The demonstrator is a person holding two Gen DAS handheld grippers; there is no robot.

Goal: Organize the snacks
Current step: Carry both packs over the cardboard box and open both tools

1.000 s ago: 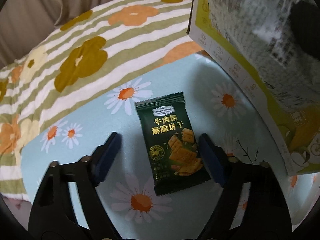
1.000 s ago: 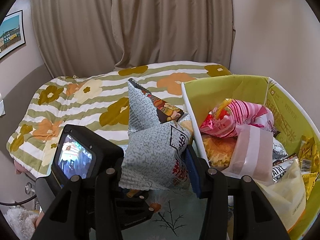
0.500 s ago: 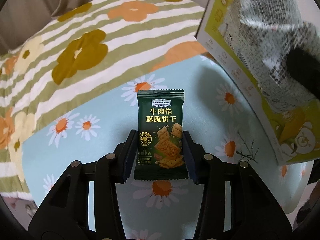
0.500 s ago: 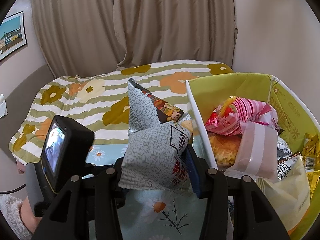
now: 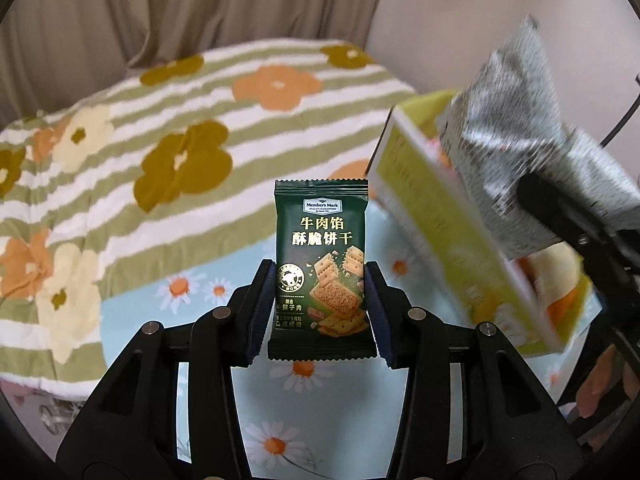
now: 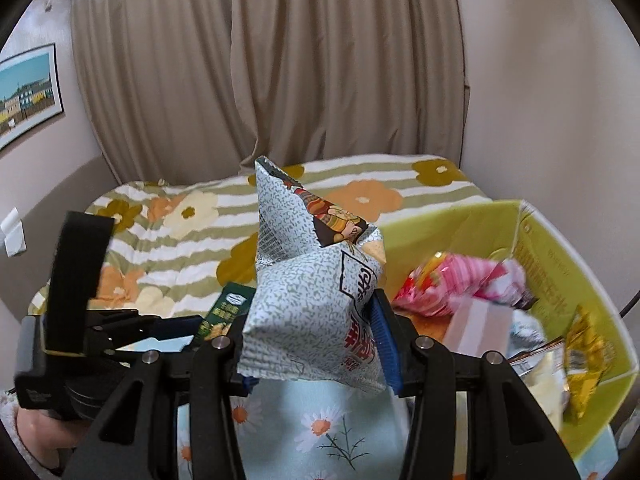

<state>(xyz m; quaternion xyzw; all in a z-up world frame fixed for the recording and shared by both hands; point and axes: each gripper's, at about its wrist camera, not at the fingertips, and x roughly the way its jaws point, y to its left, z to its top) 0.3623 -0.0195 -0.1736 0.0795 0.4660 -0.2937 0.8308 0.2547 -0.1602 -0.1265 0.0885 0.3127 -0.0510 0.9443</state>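
Observation:
My left gripper [image 5: 320, 300] is shut on a dark green cracker packet [image 5: 322, 256] and holds it upright above the blue daisy cloth [image 5: 304, 408]. My right gripper [image 6: 316, 344] is shut on a grey speckled puffed snack bag [image 6: 308, 304], held up just left of the yellow-green box [image 6: 560, 264]. The same bag [image 5: 528, 160] and box [image 5: 448, 224] show at the right of the left wrist view. The green packet [image 6: 226, 312] and left gripper also show at the left of the right wrist view.
The box holds several snacks: a pink striped bag [image 6: 460, 284], a gold packet [image 6: 584, 344] and a pale pink pack [image 6: 476, 324]. A striped floral blanket [image 5: 140, 152] covers the bed behind the cloth. Beige curtains [image 6: 280, 72] hang at the back.
My left gripper closed on the green packet and lifted it off the cloth. My right gripper rose with the grey bag beside the box.

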